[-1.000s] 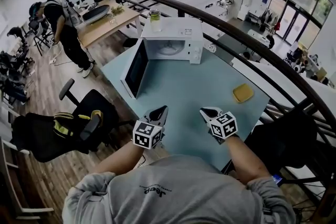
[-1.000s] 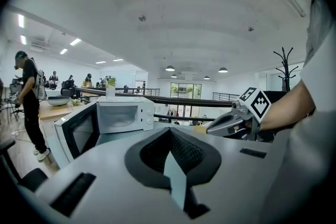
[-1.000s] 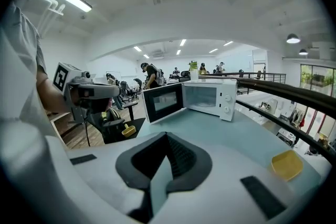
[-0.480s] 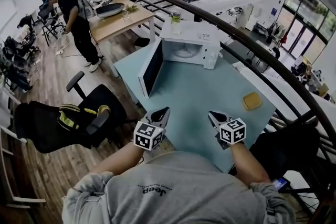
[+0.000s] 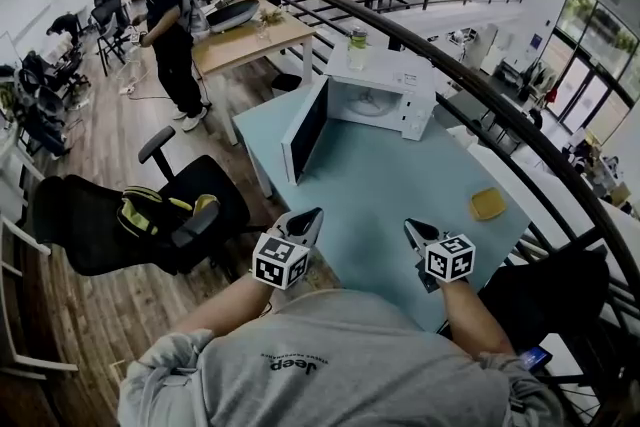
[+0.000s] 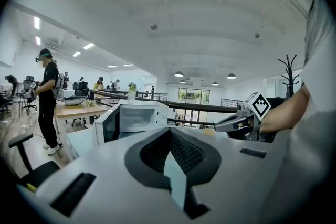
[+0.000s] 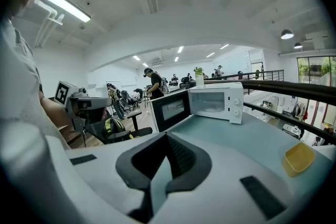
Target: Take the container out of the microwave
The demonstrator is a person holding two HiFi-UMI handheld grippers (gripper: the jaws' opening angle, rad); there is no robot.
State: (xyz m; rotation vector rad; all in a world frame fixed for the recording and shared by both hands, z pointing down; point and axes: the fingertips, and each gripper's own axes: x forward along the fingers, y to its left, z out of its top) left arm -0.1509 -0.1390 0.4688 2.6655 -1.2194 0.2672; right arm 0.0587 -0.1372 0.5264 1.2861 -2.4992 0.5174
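Observation:
The white microwave (image 5: 388,93) stands at the far end of the pale blue table (image 5: 370,180), its door (image 5: 305,127) swung open to the left. Its cavity shows only a pale turntable. A yellow container (image 5: 488,204) lies on the table at the right, away from the microwave. My left gripper (image 5: 306,219) and right gripper (image 5: 412,231) hover over the table's near edge, both shut and empty, pointing toward the microwave. The microwave (image 6: 137,117) appears ahead in the left gripper view, and in the right gripper view the microwave (image 7: 218,102) and yellow container (image 7: 298,158) both show.
A bottle with a green lid (image 5: 357,48) stands on top of the microwave. A dark curved railing (image 5: 500,105) runs behind and to the right of the table. A black office chair (image 5: 140,215) sits left of the table. A person (image 5: 170,40) stands by a wooden desk beyond.
The head view has swung, so the microwave and table sit further right and lower in frame. The right gripper has drifted slightly right and nearer me. Both grippers stay shut.

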